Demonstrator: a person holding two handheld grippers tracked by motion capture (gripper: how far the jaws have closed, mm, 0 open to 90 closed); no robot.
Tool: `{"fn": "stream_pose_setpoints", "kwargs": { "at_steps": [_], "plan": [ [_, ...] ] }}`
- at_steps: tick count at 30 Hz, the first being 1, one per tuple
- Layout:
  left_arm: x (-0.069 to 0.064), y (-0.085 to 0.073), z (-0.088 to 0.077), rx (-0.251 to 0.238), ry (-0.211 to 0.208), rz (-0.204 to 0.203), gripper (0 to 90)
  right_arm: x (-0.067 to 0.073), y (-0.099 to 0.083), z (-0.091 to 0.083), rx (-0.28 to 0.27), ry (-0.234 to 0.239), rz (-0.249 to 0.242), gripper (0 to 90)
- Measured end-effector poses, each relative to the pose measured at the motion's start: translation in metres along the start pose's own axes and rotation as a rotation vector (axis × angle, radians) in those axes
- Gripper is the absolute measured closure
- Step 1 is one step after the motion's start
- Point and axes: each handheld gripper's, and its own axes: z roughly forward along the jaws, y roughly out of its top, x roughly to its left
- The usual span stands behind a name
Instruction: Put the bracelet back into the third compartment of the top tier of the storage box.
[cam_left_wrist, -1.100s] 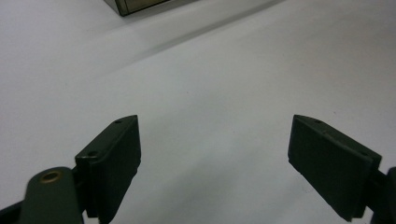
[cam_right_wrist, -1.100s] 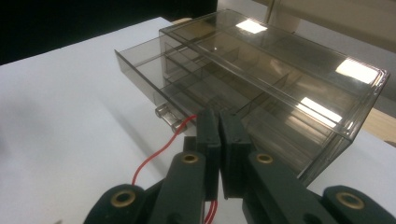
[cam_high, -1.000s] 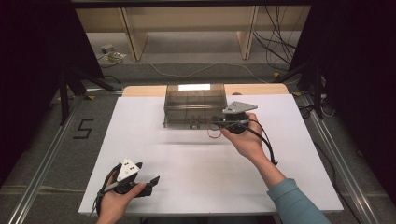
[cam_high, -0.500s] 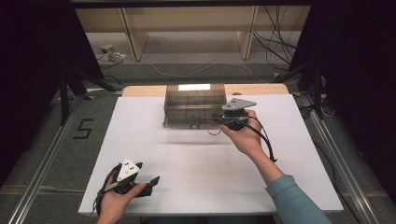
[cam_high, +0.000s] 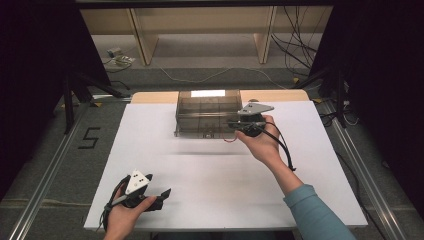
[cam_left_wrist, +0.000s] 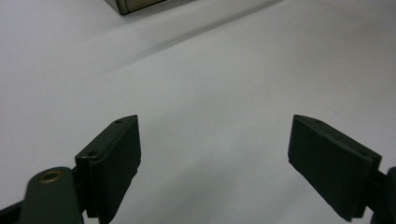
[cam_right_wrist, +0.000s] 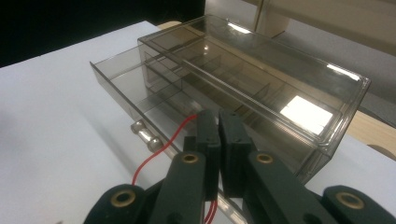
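White sheet (cam_high: 210, 190) covers the table in the high view, with grey floor, metal rails and a wooden shelf frame (cam_high: 200, 30) beyond it in a dark room. A smoky clear drawer box (cam_high: 207, 112) sits at the far middle of the table; the right tool (cam_high: 235, 125) is at its front right edge beside a red wire (cam_high: 229, 139), while the left tool (cam_high: 162, 196) rests near the table's front left corner, well apart from the box. In the left gripper view, the left tool's jaws are spread wide over bare white sheet, holding nothing. In the right gripper view, the right tool (cam_right_wrist: 218, 122) is pressed together, pinching the red wire (cam_right_wrist: 156, 151) at the box's (cam_right_wrist: 243, 88) slightly pulled-out lower drawer (cam_right_wrist: 126, 88), near its silver knob (cam_right_wrist: 145, 135).
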Motion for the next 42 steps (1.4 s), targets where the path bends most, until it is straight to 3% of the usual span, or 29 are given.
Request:
{"fn": "stream_pose_setpoints", "kwargs": {
  "at_steps": [42],
  "plan": [
    [-0.001,0.0,0.0,-0.004,-0.003,-0.004,16.9,-0.014,0.009,0.013,0.004,-0.05,0.015,87.8]
  ]
}}
